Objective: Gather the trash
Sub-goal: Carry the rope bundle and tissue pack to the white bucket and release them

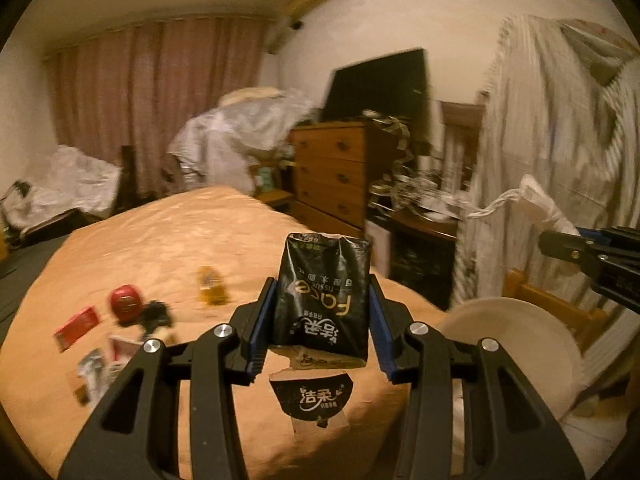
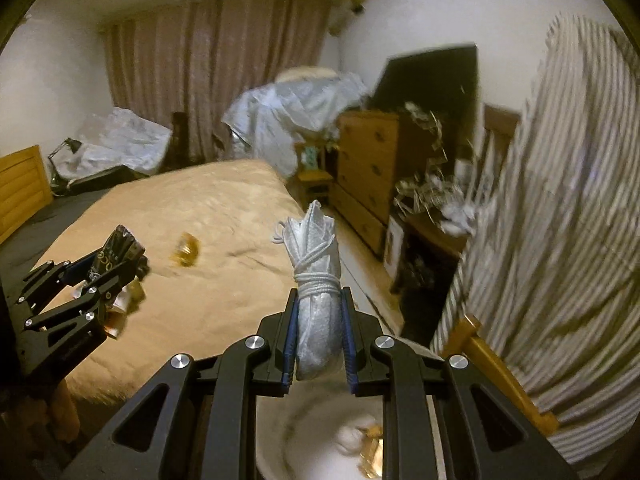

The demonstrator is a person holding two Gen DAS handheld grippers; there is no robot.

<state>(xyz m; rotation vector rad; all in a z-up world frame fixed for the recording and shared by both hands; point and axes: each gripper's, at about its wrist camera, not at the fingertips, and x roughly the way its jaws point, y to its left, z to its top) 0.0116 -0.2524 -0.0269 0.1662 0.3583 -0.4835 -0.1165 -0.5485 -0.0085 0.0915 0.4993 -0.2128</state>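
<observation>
My left gripper is shut on a black tissue packet with white lettering and holds it upright above the tan bed. It also shows in the right wrist view, at the left. My right gripper is shut on the bunched neck of a white drawstring trash bag; the bag's open mouth hangs below with some trash inside. The bag also shows at the lower right of the left wrist view. A torn black wrapper piece lies on the bed under the left gripper.
Several trash items lie on the bed: a red round object, a red packet, a yellow wrapper, white wrappers. A wooden dresser, a cluttered dark table and a striped cloth over a chair stand to the right.
</observation>
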